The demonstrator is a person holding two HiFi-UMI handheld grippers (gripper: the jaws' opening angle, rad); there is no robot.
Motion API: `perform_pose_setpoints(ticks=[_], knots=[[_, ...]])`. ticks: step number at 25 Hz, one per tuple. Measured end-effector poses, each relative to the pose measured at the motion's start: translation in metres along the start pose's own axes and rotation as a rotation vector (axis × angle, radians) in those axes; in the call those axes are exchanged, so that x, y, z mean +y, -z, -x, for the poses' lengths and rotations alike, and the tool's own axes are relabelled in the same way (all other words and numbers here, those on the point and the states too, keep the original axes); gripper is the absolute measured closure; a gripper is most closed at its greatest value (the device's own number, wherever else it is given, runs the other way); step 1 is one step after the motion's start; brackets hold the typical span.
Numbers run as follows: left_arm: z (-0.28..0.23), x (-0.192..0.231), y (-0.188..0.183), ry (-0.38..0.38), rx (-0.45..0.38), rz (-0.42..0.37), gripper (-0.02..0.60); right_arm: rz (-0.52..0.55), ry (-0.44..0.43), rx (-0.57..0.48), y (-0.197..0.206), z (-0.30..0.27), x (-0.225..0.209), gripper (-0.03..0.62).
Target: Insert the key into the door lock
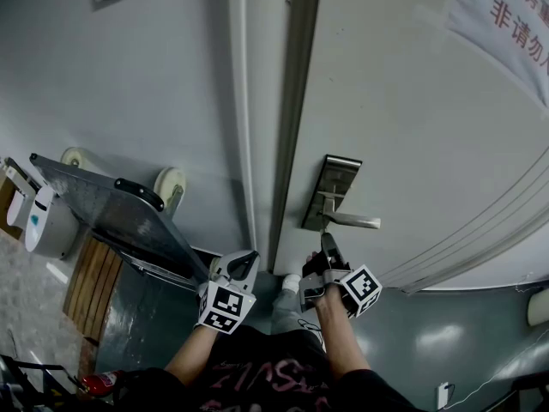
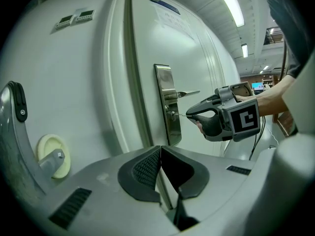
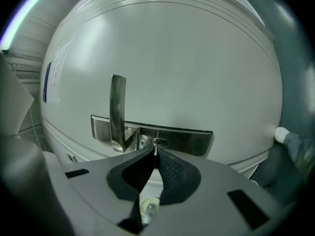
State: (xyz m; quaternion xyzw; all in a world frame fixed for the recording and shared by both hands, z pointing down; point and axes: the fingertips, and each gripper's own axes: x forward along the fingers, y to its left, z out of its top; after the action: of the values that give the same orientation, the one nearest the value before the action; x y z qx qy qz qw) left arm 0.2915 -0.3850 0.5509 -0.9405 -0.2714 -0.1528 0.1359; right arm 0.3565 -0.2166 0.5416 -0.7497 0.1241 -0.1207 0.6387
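A steel lock plate (image 1: 333, 187) with a lever handle (image 1: 353, 221) is fixed to the white door (image 1: 412, 127). My right gripper (image 1: 324, 237) is shut on a thin metal key (image 3: 155, 150). The key's tip is at the keyhole (image 3: 159, 142) in the lock plate (image 3: 187, 137), below the handle (image 3: 117, 109). In the left gripper view the key (image 2: 180, 115) runs level from the right gripper (image 2: 190, 115) to the cylinder (image 2: 172, 114). My left gripper (image 1: 243, 258) hangs back left of the door edge, and its jaws (image 2: 159, 150) are shut on nothing.
A metal trolley (image 1: 111, 213) with pale wheels (image 1: 171, 183) leans against the wall on the left. The door frame (image 1: 296, 101) runs between wall and door. A notice with red characters (image 1: 506, 15) hangs on the door. My legs and a shoe (image 1: 292, 283) are below.
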Motion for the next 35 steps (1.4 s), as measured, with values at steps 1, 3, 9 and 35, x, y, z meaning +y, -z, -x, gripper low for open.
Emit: perform_pose_setpoints(ticks=[1, 3, 9, 35], knots=[[0.000, 0.000, 0.000, 0.001, 0.000, -0.001, 0.568, -0.010, -0.002, -0.004, 0.000, -0.001, 0.000, 0.516], [-0.001, 0.001, 0.001, 0.002, 0.003, -0.002, 0.569, -0.016, -0.005, -0.010, 0.000, -0.002, 0.000, 0.514], [-0.003, 0.000, 0.004, 0.009, 0.010, -0.005, 0.569, -0.048, -0.002, -0.027, 0.003, -0.004, 0.000, 0.514], [-0.009, 0.012, 0.008, -0.007, 0.045, 0.003, 0.568, -0.066, 0.014, -0.032, 0.001, -0.025, -0.001, 0.514]])
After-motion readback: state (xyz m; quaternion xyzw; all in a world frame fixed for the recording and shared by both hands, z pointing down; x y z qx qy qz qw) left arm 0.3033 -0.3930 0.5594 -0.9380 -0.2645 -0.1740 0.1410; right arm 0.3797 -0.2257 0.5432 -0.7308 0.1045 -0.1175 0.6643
